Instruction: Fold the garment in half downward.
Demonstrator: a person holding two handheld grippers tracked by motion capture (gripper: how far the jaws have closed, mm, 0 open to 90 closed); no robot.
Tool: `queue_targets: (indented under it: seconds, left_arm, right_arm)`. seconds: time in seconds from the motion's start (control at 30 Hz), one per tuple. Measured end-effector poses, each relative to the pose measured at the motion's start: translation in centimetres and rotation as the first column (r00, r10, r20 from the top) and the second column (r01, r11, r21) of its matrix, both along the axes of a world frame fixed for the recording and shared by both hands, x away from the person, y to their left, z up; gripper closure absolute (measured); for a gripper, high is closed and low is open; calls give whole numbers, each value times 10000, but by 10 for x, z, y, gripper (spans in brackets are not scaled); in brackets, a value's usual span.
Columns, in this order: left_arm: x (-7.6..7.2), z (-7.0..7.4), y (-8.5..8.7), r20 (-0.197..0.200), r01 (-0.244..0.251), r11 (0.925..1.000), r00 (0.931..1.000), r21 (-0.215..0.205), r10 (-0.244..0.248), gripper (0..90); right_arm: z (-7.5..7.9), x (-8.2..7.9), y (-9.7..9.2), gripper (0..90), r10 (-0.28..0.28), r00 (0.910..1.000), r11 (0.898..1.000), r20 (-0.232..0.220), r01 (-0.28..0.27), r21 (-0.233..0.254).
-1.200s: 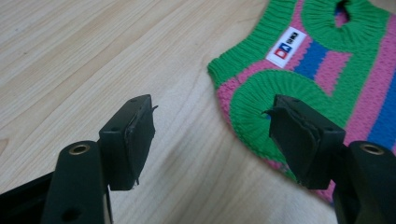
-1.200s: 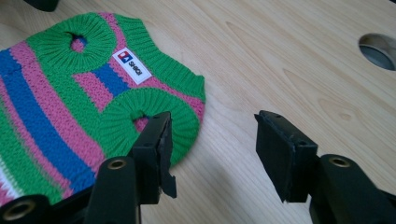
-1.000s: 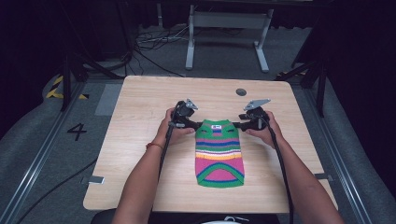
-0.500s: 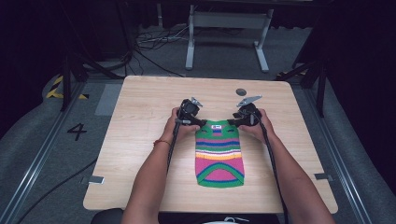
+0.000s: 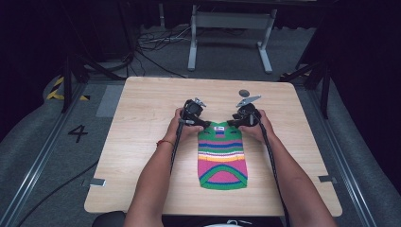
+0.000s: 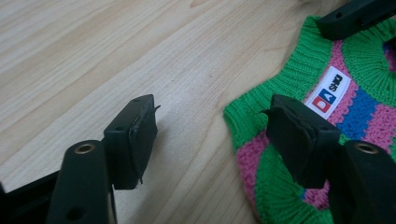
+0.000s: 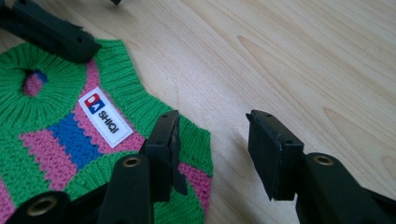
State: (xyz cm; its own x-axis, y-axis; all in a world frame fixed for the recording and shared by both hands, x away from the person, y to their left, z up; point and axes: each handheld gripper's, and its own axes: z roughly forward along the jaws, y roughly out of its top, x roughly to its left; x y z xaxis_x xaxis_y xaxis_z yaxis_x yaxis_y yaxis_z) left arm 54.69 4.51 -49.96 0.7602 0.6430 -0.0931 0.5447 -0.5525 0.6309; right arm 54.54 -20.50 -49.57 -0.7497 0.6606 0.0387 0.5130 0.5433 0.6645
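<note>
High view, striped knit sweater (image 5: 222, 156) lay flat mid-bench (image 5: 142, 142), left claw (image 5: 202, 124) & right claw (image 5: 232, 123) at its collar corners, both w/ jaws apart, straddling fabric edge, nothing clamped.

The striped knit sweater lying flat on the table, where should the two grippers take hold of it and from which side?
Probably the sweater is best gripped at its two far corners beside the neck, each gripper coming in from its own side. It lies flat, so one jaw likely has to slide under the green ribbed edge.
</note>
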Motion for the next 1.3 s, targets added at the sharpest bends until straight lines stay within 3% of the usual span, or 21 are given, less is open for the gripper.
queue_targets:
  seconds: [0.2, 0.27, 0.33, 0.37, 0.5, 0.6, 0.8, 1.1, 1.3]
  left_arm:
    - [-2, -1, -3, 164, -75, 10000, 9998, 40, 74, 371]
    - [-3, 0, -5, 153, 13, 10000, 9999, 90, -14, 426]
    - [-3, 1, -6, 124, 200, 9998, 9997, 71, -201, 544]
    - [-4, 2, -7, 79, 344, 9994, 9994, 18, -345, 544]
    - [-4, 2, -10, -145, 652, 9977, 9978, -173, -654, 737]
    - [-3, 3, -12, -92, 683, 9976, 9976, -85, -684, 802]
    - [0, 5, -18, 290, 573, 9977, 9979, 353, -583, 832]
    - [5, 12, -23, 624, 169, 9994, 9979, 306, -188, 840]
    - [7, 25, -23, 1170, 83, 9993, 9930, 362, -125, 841]
  right_arm:
    - [-5, 2, -2, 582, -108, 9993, 9988, -353, 125, 469]
    - [-4, 1, -1, 686, 54, 9988, 9986, -492, -28, 526]
    - [-4, 1, -1, 709, 95, 9984, 9986, -556, -66, 533]
    - [-3, 0, 0, 764, 145, 9981, 9986, -593, -114, 523]
    - [-2, 0, 2, 818, 282, 9972, 9984, -689, -247, 508]
    - [-1, 0, 4, 849, 325, 9976, 9989, -613, -303, 371]
    - [0, 2, 2, 877, 207, 9994, 9996, -277, -202, 184]
    - [11, 6, -2, 882, -17, 9997, 9996, 242, 10, 296]
    - [25, 7, -2, 883, -63, 9971, 9988, 763, 27, 483]
